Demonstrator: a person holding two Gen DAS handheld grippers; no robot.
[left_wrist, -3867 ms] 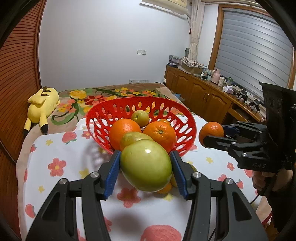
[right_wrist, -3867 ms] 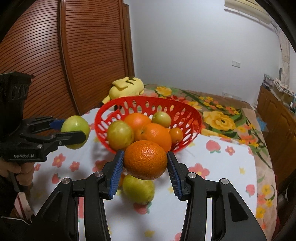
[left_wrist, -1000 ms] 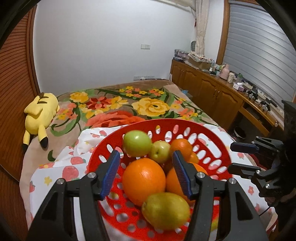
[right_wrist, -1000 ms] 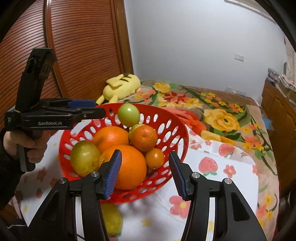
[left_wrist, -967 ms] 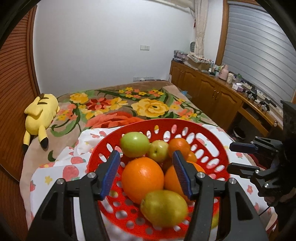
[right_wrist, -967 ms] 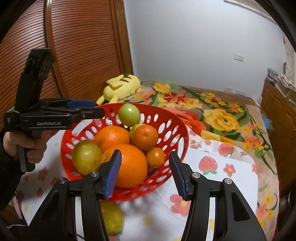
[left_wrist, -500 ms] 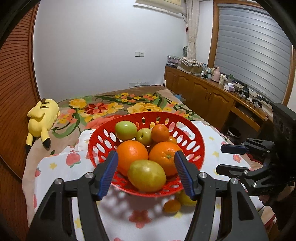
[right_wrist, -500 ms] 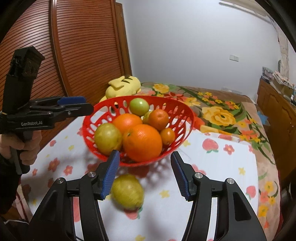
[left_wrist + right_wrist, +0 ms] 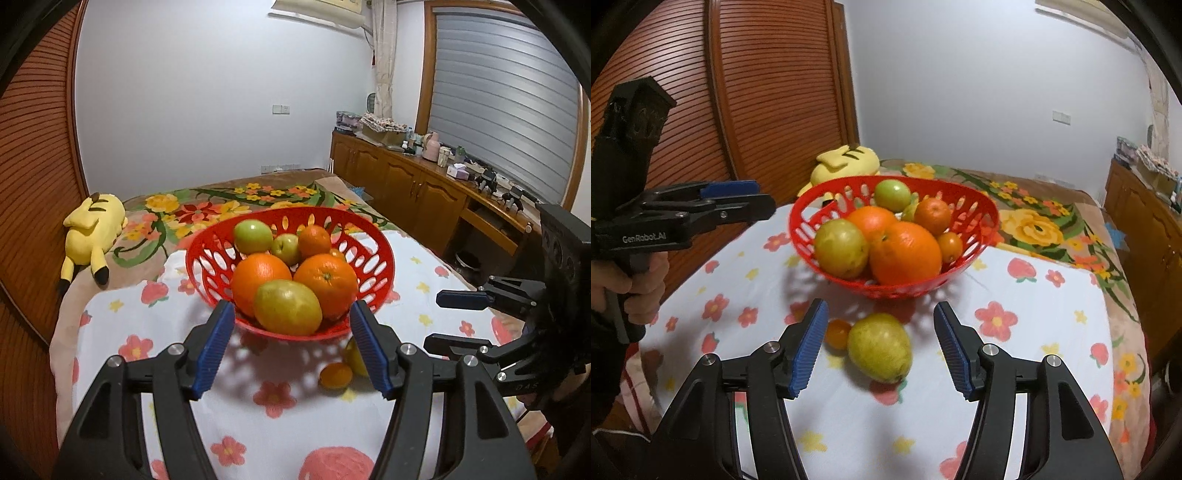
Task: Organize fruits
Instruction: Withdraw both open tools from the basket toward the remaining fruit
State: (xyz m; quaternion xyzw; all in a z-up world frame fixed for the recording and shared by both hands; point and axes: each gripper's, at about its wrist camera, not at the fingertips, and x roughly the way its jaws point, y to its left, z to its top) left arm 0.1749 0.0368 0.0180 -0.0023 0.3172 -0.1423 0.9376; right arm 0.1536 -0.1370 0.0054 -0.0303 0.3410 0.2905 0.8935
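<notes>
Fruit still off the red basket is our concern: both our left gripper and right gripper gape empty, so next we close the right on the pear just before the basket, beside the small orange.

A yellow plush toy lies on the flower-patterned bedspread, beside the slatted wooden wardrobe. Right of the bedspread runs a wooden cabinet with a pink kettle on top, below grey blinds.
</notes>
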